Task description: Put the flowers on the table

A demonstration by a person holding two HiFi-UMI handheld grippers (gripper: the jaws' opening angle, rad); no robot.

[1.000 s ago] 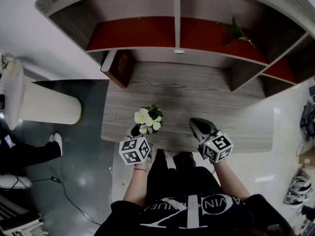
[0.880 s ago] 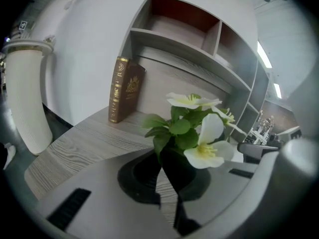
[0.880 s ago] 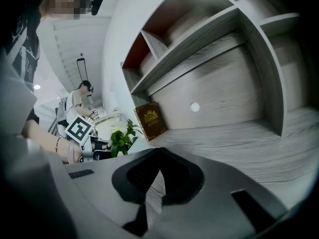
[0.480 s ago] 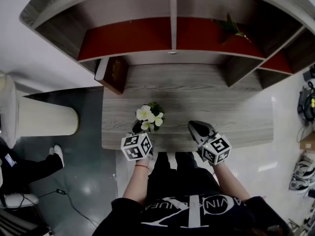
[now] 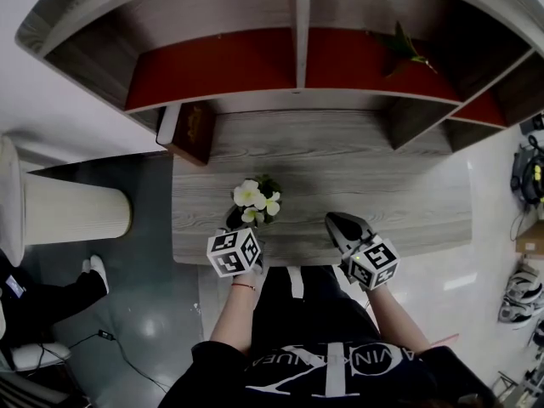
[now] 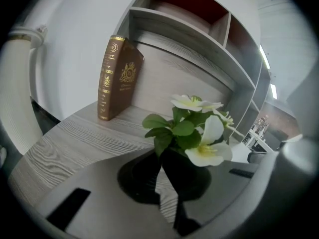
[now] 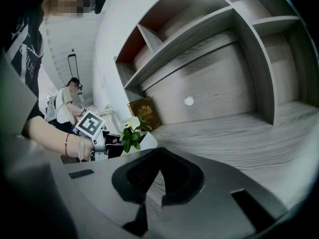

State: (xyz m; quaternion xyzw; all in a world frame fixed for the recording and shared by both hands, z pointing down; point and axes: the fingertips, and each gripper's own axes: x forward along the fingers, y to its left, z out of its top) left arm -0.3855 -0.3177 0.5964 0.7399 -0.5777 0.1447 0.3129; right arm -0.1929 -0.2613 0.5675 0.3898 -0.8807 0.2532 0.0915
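Note:
The flowers (image 5: 255, 201), white blossoms with green leaves on a dark base, are held just above the grey wooden table (image 5: 365, 185) near its front left. My left gripper (image 5: 236, 223) is shut on their dark base; in the left gripper view the flowers (image 6: 192, 128) rise right between the jaws of the left gripper (image 6: 167, 183). In the right gripper view the flowers (image 7: 130, 133) show at the left. My right gripper (image 5: 342, 224) hovers over the table's front edge, shut and holding nothing, and the right gripper (image 7: 154, 183) points at bare tabletop.
A brown book (image 5: 192, 131) leans at the table's back left corner. A shelf unit with red back panels (image 5: 229, 62) stands behind, with a green plant (image 5: 405, 46) in its right bay. A white cylinder (image 5: 72, 215) and a seated person (image 5: 42, 296) are at the left.
The head view has drifted a little. Both grippers and the flowers sit almost where they were, near the table's front edge.

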